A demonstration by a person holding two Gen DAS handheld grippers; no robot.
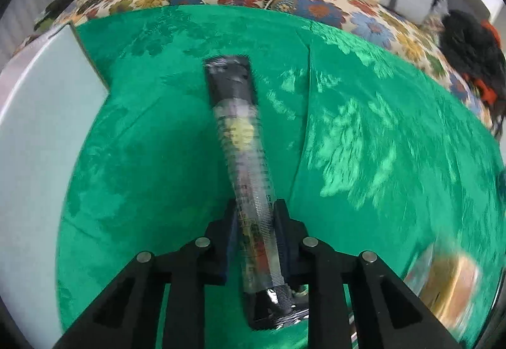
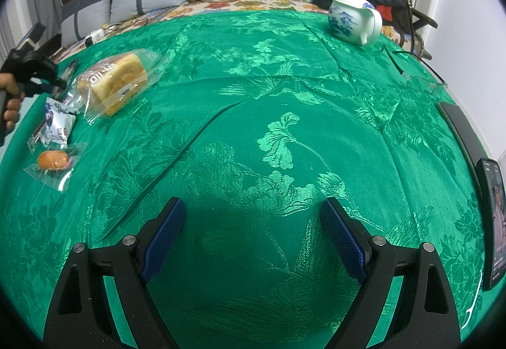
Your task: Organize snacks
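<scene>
Long black-ended snack packet (image 1: 245, 165) pinched in left gripper (image 1: 256, 216) — right gripper (image 2: 251, 238) agape, empty — wrapped bread loaf (image 2: 112, 82) nearby.

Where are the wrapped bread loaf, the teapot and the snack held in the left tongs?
wrapped bread loaf (image 2: 112, 82): right wrist view, middle of the loaf.
teapot (image 2: 349, 18): right wrist view, painted belly.
long snack packet (image 1: 242, 140): left wrist view, clear mid-section beyond the left tongs (image 1: 255, 213).

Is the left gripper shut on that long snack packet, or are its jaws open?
Shut on it. In the left wrist view the left gripper has both jaws pressed against the long snack packet, which sticks out ahead over the green cloth.
</scene>
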